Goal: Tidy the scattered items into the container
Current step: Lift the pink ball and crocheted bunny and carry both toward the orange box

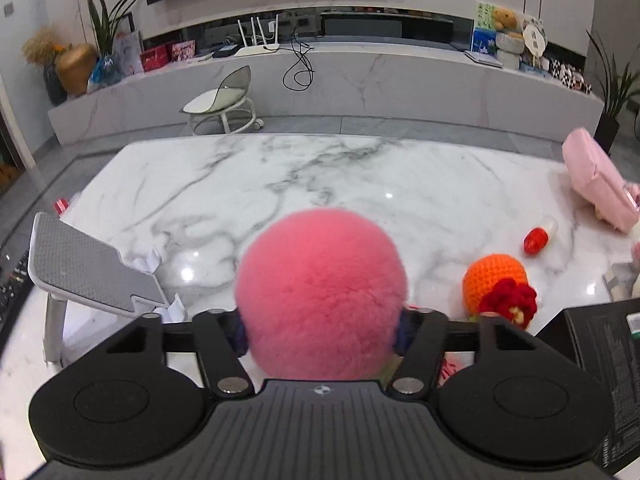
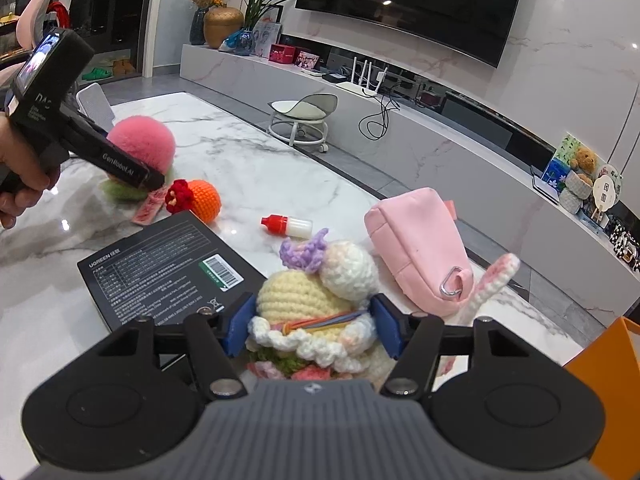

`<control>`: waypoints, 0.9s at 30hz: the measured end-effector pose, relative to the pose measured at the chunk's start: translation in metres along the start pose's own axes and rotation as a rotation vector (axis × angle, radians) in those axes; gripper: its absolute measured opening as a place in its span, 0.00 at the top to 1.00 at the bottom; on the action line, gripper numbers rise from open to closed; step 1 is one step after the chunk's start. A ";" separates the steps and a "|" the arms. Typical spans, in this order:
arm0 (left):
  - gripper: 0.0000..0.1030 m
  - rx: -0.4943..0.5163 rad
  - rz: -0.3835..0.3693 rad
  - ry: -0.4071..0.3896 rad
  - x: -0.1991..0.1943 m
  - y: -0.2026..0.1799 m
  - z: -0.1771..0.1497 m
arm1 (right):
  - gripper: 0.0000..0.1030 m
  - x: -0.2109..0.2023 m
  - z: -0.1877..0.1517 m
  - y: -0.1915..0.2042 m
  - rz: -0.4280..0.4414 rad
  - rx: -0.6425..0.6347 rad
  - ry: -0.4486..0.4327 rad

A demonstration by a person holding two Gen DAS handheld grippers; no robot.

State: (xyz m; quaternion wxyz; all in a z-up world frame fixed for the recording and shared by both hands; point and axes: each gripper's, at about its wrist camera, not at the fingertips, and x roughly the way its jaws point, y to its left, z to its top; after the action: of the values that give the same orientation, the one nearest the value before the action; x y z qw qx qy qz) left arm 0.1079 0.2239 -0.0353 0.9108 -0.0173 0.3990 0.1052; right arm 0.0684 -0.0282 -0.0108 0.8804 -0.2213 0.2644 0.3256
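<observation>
Pompom (image 1: 320,296), pink, fluffy, sat clamped in my left gripper (image 1: 320,332) above marble table (image 1: 280,176). Crochet doll (image 2: 316,312) squeezed in my right gripper (image 2: 310,330); black box (image 2: 168,268) beside, pink pouch (image 2: 420,248) beyond.

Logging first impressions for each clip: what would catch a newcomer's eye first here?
The fluffy pink pompom fills the left wrist view, squeezed between the left gripper fingers above the marble table. In the right view, a crocheted doll sits clamped in the right gripper, with a pink pouch just behind it and a black box to its left.
</observation>
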 end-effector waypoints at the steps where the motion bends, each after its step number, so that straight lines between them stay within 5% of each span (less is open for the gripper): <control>1: 0.40 0.001 -0.002 -0.001 -0.001 0.000 0.000 | 0.37 0.000 0.000 0.000 0.000 0.001 0.000; 10: 0.51 0.008 -0.008 0.008 -0.007 -0.004 0.001 | 0.38 0.000 0.002 -0.001 0.004 0.015 0.004; 27: 0.52 -0.042 -0.051 -0.117 -0.054 -0.020 0.029 | 0.40 -0.018 0.010 -0.019 -0.010 0.108 -0.042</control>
State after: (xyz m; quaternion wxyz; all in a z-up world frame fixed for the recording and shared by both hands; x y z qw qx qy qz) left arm 0.0981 0.1978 0.0228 0.9343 -0.0405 0.3422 0.0912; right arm 0.0734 -0.0438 0.0122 0.8981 -0.1680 0.2618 0.3109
